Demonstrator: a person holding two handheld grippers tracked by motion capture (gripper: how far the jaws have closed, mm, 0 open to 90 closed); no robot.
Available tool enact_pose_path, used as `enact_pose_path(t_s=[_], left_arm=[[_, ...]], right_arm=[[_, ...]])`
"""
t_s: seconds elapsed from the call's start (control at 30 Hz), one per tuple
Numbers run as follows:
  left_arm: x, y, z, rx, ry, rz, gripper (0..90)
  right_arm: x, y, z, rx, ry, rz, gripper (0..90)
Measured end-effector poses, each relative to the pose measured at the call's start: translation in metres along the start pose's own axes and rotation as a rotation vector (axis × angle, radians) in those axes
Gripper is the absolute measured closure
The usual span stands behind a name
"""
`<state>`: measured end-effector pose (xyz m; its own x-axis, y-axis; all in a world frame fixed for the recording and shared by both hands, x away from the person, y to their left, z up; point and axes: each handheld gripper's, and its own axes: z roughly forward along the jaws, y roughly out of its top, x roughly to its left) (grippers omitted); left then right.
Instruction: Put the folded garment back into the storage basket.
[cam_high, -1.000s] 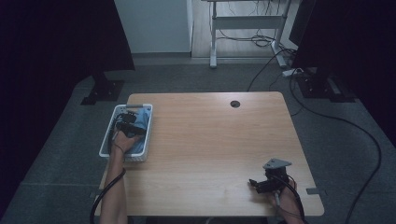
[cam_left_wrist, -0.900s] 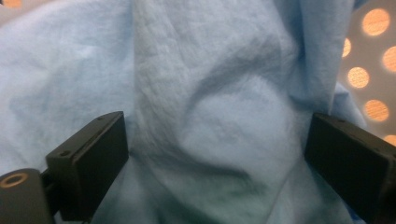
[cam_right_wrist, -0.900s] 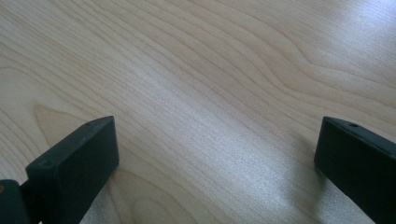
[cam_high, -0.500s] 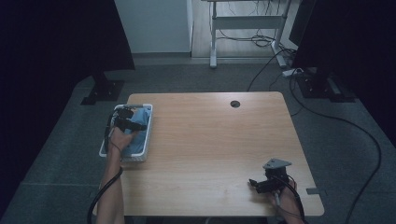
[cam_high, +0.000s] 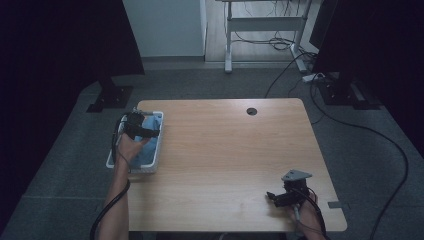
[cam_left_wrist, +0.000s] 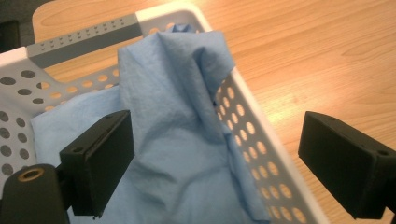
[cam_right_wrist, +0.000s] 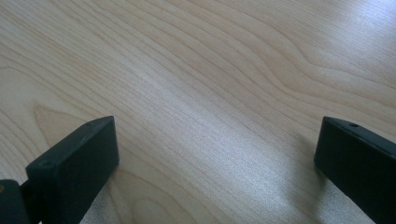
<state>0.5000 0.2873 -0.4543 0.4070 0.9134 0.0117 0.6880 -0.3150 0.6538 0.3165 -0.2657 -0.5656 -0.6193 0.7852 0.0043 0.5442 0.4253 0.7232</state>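
A dim room with a grey floor surrounds a pale wooden bench (cam_high: 235, 150) that has a round cable hole (cam_high: 251, 111) near its far edge. The left hand-held gripper (cam_high: 147, 131) hangs over the basket at the bench's left edge. Its jaws have just been closing slightly, yet they stand wide apart and grip nothing; a fold of the cloth and the basket's perforated wall lie between them, below the pads. The blue cloth (cam_left_wrist: 173, 140) lies crumpled in the white basket (cam_high: 159, 145), one peak draped up over the wall on the bench's inner side. The basket's long axis runs from the near edge toward the far edge, with a grey handle strip (cam_left_wrist: 84, 39) on its far end. The right hand-held gripper (cam_high: 277, 196) rests low near the bench's near right corner, jaws wide and empty over bare wood, pointing toward the left edge. Beyond the far edge stand a metal desk frame (cam_high: 265, 25) and trailing cables.
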Motion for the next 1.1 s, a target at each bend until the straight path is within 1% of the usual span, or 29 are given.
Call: enact_pose_path(t_s=[0.13,0.37,0.63,0.67,0.9,0.97,1.1], left_arm=[[-0.007,0.000,-0.007,-0.014,-0.041,0.011,10.0],[-0.023,0.004,-0.019,-0.041,-0.076,0.031,8.9],[-0.046,0.004,-0.029,-0.067,-0.102,0.077,7.3],[-0.049,0.004,-0.030,-0.068,-0.103,0.091,6.9],[-0.069,0.002,-0.040,-0.090,-0.131,0.118,6.7],[-0.076,0.001,-0.043,-0.095,-0.136,0.132,6.7],[-0.086,-0.001,-0.047,-0.103,-0.146,0.147,6.7]], right_arm=[[0.000,0.000,0.000,0.000,0.000,0.000,0.0],[0.000,0.000,0.000,0.000,0.000,0.001,0.0],[0.000,0.000,0.000,0.000,0.000,0.000,0.0],[0.000,0.000,0.000,0.000,0.001,0.000,0.0],[0.000,0.000,0.000,0.000,0.001,0.000,0.0],[0.000,0.000,0.000,-0.002,0.001,0.001,0.0],[0.001,0.000,0.000,-0.001,0.002,0.000,0.0]])
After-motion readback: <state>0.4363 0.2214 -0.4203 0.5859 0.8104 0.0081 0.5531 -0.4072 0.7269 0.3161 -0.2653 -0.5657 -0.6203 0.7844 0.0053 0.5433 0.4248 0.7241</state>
